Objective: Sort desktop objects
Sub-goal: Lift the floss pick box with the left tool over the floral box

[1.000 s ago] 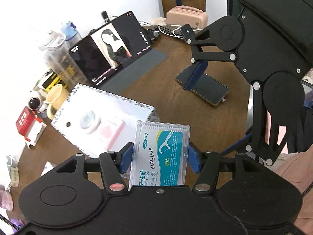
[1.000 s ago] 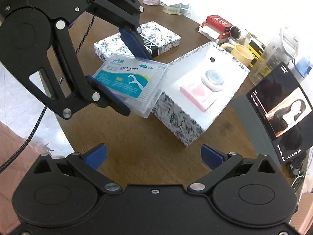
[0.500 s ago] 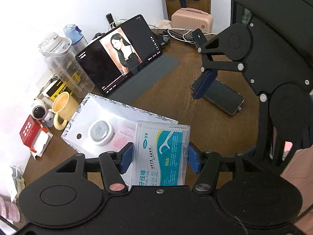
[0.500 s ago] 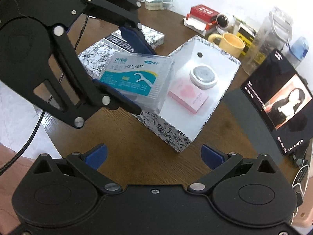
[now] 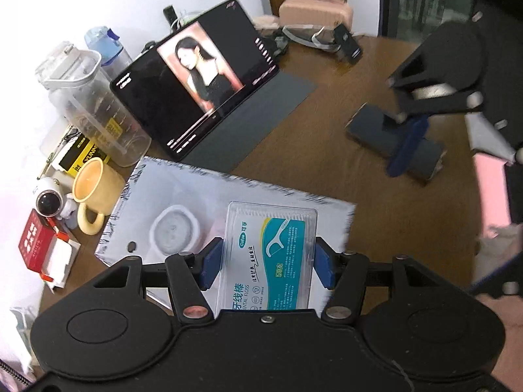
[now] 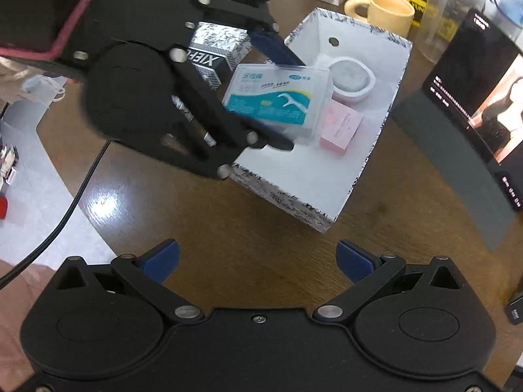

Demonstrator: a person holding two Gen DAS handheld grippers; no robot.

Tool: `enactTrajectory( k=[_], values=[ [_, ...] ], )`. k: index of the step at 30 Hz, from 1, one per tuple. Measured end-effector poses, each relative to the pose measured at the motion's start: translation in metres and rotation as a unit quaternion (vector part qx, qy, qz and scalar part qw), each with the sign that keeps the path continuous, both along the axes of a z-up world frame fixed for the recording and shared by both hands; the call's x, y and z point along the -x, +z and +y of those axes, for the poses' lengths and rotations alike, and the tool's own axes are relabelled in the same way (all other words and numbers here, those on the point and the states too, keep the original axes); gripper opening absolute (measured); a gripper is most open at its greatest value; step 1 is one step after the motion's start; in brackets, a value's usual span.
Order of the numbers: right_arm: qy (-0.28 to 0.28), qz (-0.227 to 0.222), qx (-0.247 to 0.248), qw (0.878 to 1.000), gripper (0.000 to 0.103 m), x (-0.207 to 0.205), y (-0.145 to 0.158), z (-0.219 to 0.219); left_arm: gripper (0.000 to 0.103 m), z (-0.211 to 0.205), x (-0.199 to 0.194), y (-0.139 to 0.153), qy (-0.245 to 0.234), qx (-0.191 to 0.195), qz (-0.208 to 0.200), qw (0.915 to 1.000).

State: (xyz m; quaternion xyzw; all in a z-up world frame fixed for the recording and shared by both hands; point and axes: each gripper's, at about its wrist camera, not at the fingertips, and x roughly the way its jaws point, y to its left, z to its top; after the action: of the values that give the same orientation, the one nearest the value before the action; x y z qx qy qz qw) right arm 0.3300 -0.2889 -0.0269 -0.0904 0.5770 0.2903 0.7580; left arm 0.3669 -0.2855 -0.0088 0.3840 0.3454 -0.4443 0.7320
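Blue fingers (image 5: 211, 263) clamping floss box (image 5: 271, 254), over storage box (image 6: 376, 150)

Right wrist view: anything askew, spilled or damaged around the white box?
Nothing stands out. The left claw holds the floss case tilted over the open white box; round tin and pink box lie inside.

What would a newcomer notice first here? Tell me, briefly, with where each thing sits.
First, the clear dental floss box clamped in the left gripper, held over the open white patterned box at the table's middle. Inside that box lie a round white case and a pink packet. Beyond it, a lit tablet stands propped, and the right gripper hangs open and empty above bare wood.
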Motion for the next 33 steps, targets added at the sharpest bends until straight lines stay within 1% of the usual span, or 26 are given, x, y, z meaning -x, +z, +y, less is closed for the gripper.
enactTrajectory(
  k=[5,12,20,25,33],
  values=[
    [-0.008,0.032,-0.009,0.999,0.103,-0.015,-0.012,-0.001,0.057,-0.004,-0.024,-0.021,-0.011,-0.004,0.029,0.9995],
    [0.001,0.057,-0.019,0.998,0.103,-0.026,-0.026,0.002,0.057,-0.012,-0.043,-0.048,-0.022,-0.017,0.053,0.9982],
    [-0.026,0.095,-0.044,0.994,0.103,-0.036,-0.04,-0.003,0.057,-0.019,-0.059,-0.077,-0.038,-0.026,0.099,0.9941],
    [-0.037,0.115,-0.05,0.991,0.103,-0.037,-0.048,-0.008,0.057,-0.023,-0.061,-0.089,-0.06,-0.039,0.105,0.9919],
    [-0.04,0.127,-0.055,0.99,0.103,-0.041,-0.061,-0.008,0.056,-0.031,-0.058,-0.106,-0.092,-0.06,0.112,0.9877]
  ],
)
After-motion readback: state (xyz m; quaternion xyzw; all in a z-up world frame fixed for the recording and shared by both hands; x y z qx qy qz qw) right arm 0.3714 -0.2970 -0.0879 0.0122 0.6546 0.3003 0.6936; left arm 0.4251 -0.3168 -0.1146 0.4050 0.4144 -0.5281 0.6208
